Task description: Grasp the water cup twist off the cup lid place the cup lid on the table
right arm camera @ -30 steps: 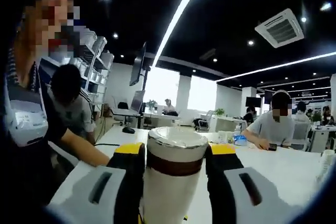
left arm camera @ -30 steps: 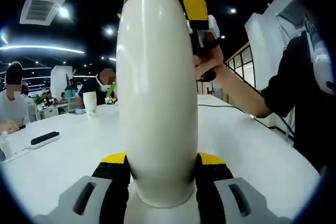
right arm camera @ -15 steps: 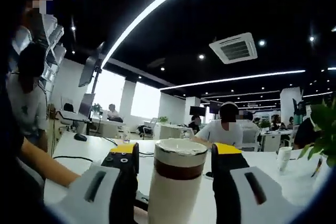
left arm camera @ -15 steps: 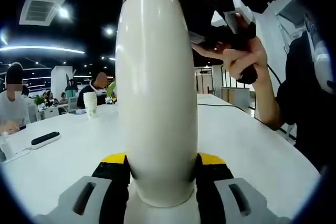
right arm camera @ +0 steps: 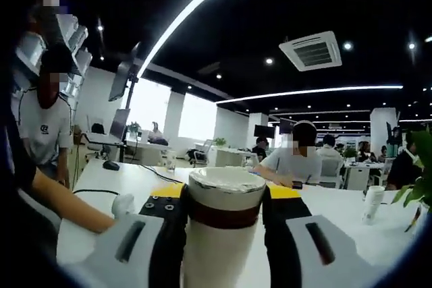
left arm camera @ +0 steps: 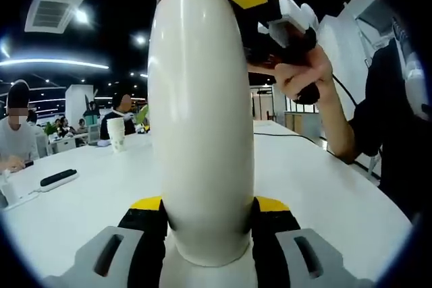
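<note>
Here, one water cup (left arm camera: 201, 133) sits clamped in the left hand-held gripper (left arm camera: 208, 224), the right hand-held gripper (right arm camera: 223, 224) squeezing its one cup lid (right arm camera: 225, 197).

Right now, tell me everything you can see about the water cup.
The water cup is a tall, smooth, cream-white bottle, glossy like coated metal or plastic. It bulges in the middle and tapers toward the top. A dark brown band rings its neck beneath a pale lid that is still on. It stands upright above the white table. The left tongs clamp its lower body, and the right tongs close on the lid end.
</note>
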